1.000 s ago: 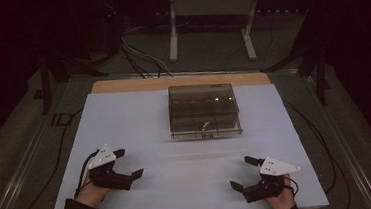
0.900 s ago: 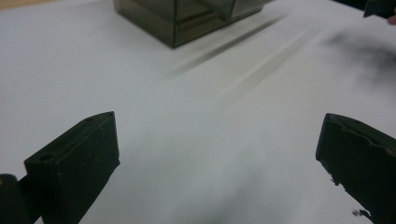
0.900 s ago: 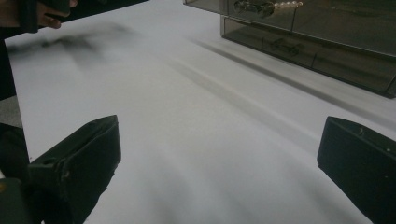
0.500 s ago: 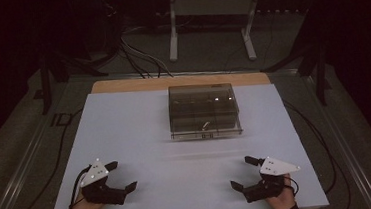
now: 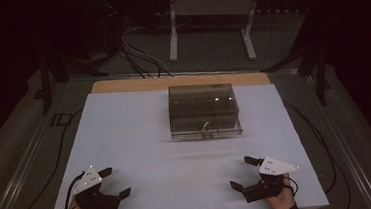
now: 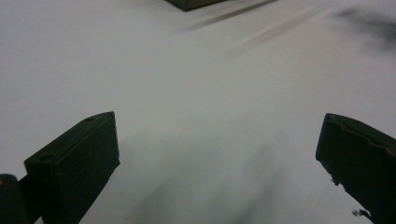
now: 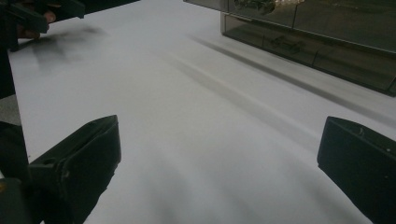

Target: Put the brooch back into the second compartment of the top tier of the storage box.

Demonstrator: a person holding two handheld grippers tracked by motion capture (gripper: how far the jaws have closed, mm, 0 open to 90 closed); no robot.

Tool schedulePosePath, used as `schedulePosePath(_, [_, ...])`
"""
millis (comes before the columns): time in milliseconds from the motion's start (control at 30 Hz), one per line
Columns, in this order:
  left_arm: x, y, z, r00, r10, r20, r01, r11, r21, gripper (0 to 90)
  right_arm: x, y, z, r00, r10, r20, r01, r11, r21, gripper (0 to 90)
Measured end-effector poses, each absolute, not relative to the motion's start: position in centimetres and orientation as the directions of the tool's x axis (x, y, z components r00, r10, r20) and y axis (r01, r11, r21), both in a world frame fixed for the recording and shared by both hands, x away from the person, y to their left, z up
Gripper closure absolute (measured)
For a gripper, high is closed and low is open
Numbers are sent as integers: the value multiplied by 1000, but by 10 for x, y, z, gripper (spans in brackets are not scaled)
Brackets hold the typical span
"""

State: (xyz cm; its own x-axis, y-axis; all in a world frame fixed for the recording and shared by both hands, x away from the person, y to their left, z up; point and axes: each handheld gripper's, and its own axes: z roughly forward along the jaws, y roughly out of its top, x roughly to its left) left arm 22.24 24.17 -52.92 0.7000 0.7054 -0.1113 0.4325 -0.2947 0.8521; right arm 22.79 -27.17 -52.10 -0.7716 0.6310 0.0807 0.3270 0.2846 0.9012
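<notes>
1. We count two grippers, each with two black fingers (image 6: 74,163) spread wide, holding nothing.
2. Left gripper (image 5: 113,182) sits near the table's (image 5: 125,129) near-left corner, right gripper (image 5: 244,172) near its near-right corner.
3. One smoky transparent box (image 5: 203,110) stands toward the far edge, centred, well apart from both.

A white table (image 5: 141,138) carries a clear, compartmented box (image 5: 203,110) at centre, toward the far edge, lid closed. A strip of bare wood (image 5: 122,85) shows along the table's far side. The left gripper (image 5: 113,183) sits near the front left corner, jaws spread wide, nothing between them. The right gripper (image 5: 243,172) sits near the front right corner, jaws likewise apart and empty. Both are well apart from the box. Cables (image 5: 139,53) and a stand (image 5: 209,12) occupy the dark floor beyond.
</notes>
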Motion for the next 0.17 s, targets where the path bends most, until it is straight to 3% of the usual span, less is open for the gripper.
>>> schedulePosePath(167, [222, 240, -529, 707, 698, -115, 428, -293, 855, 6, 228, -271, -521, -771, 631, 82, 330, 286, 900, 0])
